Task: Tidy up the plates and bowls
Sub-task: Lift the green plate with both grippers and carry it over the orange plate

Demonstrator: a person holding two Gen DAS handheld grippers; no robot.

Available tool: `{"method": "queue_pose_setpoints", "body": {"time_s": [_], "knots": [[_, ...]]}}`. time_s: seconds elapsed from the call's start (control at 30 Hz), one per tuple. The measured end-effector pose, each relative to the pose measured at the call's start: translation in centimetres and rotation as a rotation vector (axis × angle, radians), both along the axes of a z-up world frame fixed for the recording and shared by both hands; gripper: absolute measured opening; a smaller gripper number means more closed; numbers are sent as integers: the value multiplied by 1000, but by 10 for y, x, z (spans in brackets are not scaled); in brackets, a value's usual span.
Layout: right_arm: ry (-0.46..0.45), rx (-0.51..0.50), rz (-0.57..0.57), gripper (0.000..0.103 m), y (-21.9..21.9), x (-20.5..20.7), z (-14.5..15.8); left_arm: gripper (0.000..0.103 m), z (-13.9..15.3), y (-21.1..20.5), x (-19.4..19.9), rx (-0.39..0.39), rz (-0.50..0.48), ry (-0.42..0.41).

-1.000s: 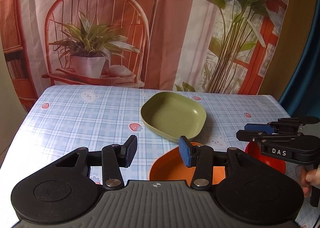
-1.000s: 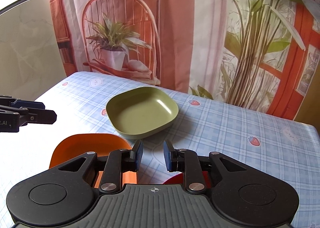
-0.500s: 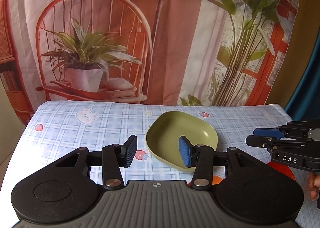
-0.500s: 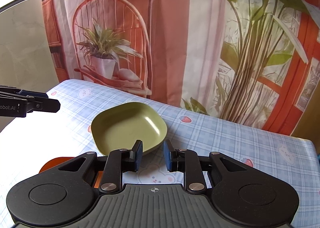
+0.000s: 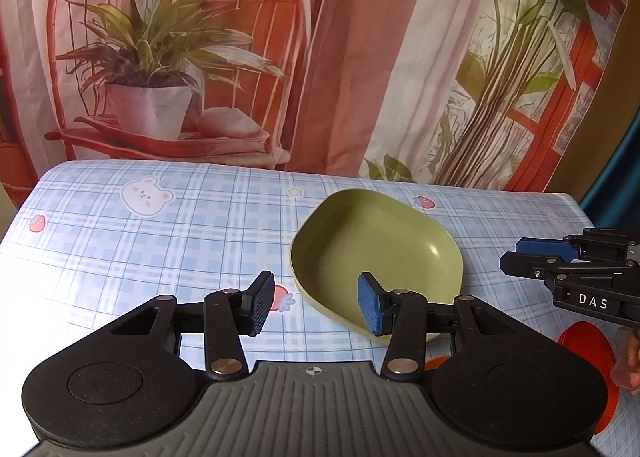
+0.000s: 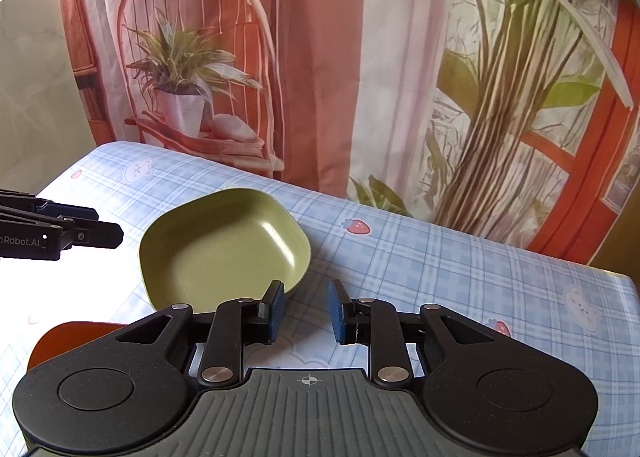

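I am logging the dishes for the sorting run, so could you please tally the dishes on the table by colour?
Green: 1, the green dish in the middle of the table.
Orange: 1, the orange plate, mostly hidden behind the right gripper's body.
Red: 1, the red dish at the right edge, partly hidden.
Total: 3 dishes.

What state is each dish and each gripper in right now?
green dish: upright on the tablecloth, empty, ungripped.
orange plate: flat on the tablecloth, mostly hidden behind the grippers.
red dish: near the right edge, partly hidden; contents not visible.
left gripper: open, holding nothing, right finger over the green dish's near rim.
right gripper: open, narrower gap, empty, beside the green dish.
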State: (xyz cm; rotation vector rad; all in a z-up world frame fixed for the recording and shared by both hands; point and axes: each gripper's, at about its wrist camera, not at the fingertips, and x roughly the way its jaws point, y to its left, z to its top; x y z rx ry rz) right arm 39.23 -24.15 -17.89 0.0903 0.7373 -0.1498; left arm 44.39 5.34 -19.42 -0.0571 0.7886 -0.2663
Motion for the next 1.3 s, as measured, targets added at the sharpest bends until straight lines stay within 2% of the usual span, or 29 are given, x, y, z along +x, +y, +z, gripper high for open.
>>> {"method": "queue_pose_setpoints", "body": {"time_s": [0.47,0.6,0.73,0.8,0.83,0.87,1.0,1.3], "knots": [[59,57,-28,27,-13,48,-25,43,-26,7,31,-59,43,43],[80,57,-29,27,-16,58,-32,31,-33,10,32,-108,48,62],[98,99,-37,25,-20,62,-36,19,-37,7,32,-103,31,64],[108,123,-36,23,-20,63,-38,18,-39,6,32,-109,30,66],[110,132,-28,16,-19,63,-39,18,-39,6,30,-110,27,65],[111,139,-21,13,-17,63,-39,18,-39,6,30,-111,26,64],[93,137,-27,13,-12,59,-33,18,-32,3,26,-85,30,39],[18,133,-27,13,-10,32,5,18,4,-1,5,-70,14,-27]]}}
